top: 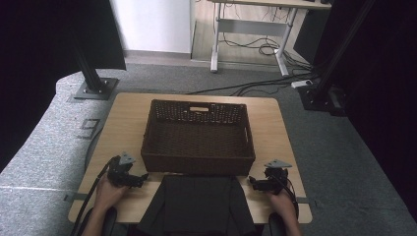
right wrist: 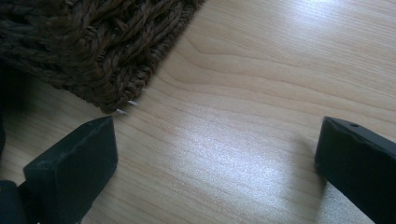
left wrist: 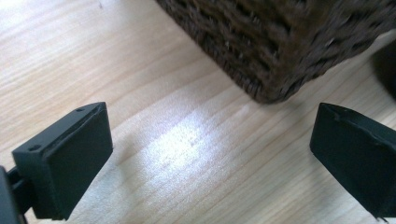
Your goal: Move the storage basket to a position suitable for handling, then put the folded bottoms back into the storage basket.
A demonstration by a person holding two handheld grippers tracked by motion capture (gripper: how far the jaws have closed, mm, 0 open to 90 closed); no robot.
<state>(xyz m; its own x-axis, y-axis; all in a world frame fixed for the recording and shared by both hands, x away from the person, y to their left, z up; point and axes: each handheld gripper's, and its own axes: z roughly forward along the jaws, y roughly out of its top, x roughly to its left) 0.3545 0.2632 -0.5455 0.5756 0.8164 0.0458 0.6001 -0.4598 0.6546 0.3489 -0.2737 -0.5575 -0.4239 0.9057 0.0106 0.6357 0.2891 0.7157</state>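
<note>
Just 1 basket (top: pixel 198 129), 1 dark cloth (top: pixel 197 204), 2 grippers w/ jaws apart.

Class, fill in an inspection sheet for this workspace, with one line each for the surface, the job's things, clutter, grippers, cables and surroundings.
Surface: light wooden table, bare around the things on it.
Job's things: dark woven basket, empty, at the middle of the table; dark folded cloth at the near edge, just in front of it.
Clutter: nothing seen.
Grippers: left gripper and right gripper flank the cloth, low over the table, jaws open, nothing between them.
Cables: one trails from each gripper; more lie on the floor behind the table.
Surroundings: grey carpet, a desk frame beyond, black stands at both sides.
</note>
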